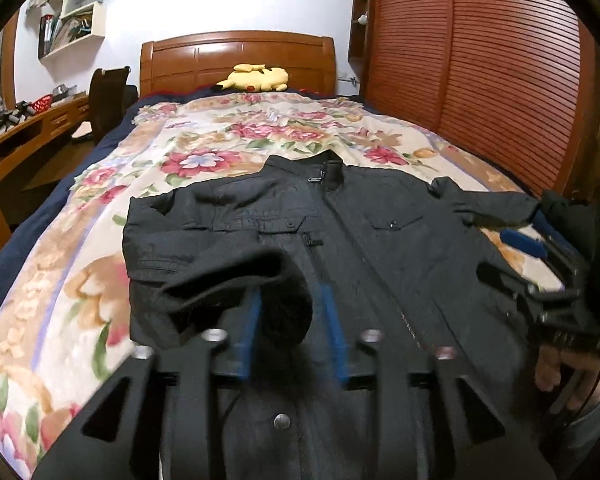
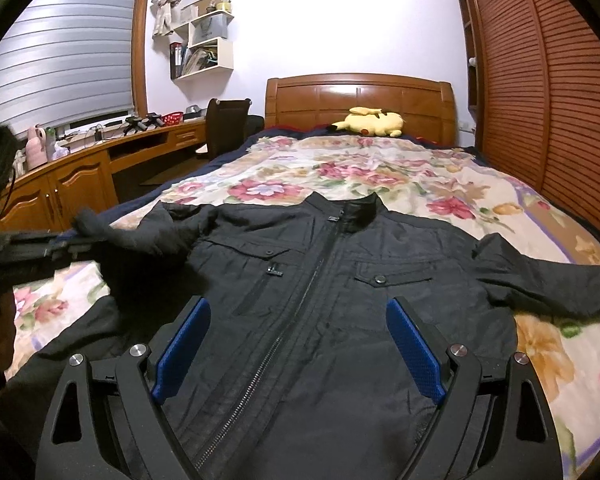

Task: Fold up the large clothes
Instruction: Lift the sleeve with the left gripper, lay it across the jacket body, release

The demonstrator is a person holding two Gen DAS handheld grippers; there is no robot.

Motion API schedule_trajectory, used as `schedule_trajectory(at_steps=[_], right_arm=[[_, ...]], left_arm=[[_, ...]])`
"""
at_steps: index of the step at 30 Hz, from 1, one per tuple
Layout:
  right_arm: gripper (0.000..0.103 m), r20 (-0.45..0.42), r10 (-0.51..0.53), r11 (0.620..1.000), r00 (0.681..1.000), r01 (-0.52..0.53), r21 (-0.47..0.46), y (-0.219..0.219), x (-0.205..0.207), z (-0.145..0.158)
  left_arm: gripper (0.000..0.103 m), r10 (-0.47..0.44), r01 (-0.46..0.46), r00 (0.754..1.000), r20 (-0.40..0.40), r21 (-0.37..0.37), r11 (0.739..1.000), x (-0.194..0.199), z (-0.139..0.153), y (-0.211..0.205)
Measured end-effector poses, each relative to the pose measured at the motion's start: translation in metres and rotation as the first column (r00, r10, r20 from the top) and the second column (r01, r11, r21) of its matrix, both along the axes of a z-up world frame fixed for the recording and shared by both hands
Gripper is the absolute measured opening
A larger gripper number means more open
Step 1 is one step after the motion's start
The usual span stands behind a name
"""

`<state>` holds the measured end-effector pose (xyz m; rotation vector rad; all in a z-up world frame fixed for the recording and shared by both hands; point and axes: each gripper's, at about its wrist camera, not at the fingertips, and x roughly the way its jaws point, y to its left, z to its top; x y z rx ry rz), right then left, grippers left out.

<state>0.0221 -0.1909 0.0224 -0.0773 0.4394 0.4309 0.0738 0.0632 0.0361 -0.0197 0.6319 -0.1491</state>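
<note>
Blue pads of my left gripper [image 1: 290, 320] sit nearest, jaws part open with the dark cuff [image 1: 240, 292] of a sleeve loose between them; I cannot tell whether the pads touch it. Black jacket [image 2: 332, 288] lies front up on the floral blanket [image 2: 380, 168], zipped, collar toward the headboard [image 2: 360, 96]. One sleeve is drawn in over the chest; the other lies out toward the louvred wardrobe [image 2: 560, 100]. Right gripper [image 2: 300, 344] hovers over the lower front, jaws wide, nothing in them. Open blanket beyond the collar up to a yellow plush toy [image 2: 372, 120]. Bed edge drops toward the wooden desk [image 2: 80, 164]. No readable writing anywhere.
</note>
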Motion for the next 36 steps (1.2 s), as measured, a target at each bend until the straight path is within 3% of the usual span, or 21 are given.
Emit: schedule_trajectory(at_steps=[1, 3, 5, 19, 25, 29, 36], right_arm=[[0.09, -0.001, 0.0, 1.0, 1.0, 0.0, 0.0, 0.0, 0.0, 0.001], [0.09, -0.002, 0.004, 1.0, 1.0, -0.004, 0.0, 0.003, -0.001, 0.002], [0.09, -0.004, 0.011, 1.0, 1.0, -0.011, 0.001, 0.003, -0.001, 0.003], [0.084, -0.037, 0.156, 0.988, 0.987, -0.157, -0.008, 0.028, 0.014, -0.002], [0.084, -0.054, 0.225, 0.973, 0.973, -0.227, -0.036, 0.047, 0.015, -0.005], [0.084, -0.078, 0.262, 0.961, 0.962, -0.267, -0.066, 0.056, 0.018, -0.012], [0.07, -0.149, 0.333, 0.927, 0.931, -0.352, -0.128, 0.073, 0.029, -0.02]], left_arm=[[0.049, 0.009, -0.009, 1.0, 0.008, 0.011, 1.0, -0.005, -0.002, 0.001], [0.072, 0.034, -0.034, 0.999, 0.019, 0.019, 0.999, -0.016, -0.009, 0.003], [0.081, 0.045, -0.045, 0.999, 0.026, 0.0, 0.999, -0.029, -0.017, 0.01], [0.081, 0.191, -0.191, 0.981, 0.038, 0.006, 0.982, -0.06, -0.046, 0.061], [0.081, 0.197, -0.196, 0.98, 0.037, -0.035, 0.98, -0.065, -0.058, 0.076], [0.081, 0.199, -0.199, 0.979, 0.043, -0.008, 0.98, -0.065, -0.061, 0.077], [0.081, 0.194, -0.194, 0.98, 0.051, 0.006, 0.981, -0.068, -0.064, 0.077]])
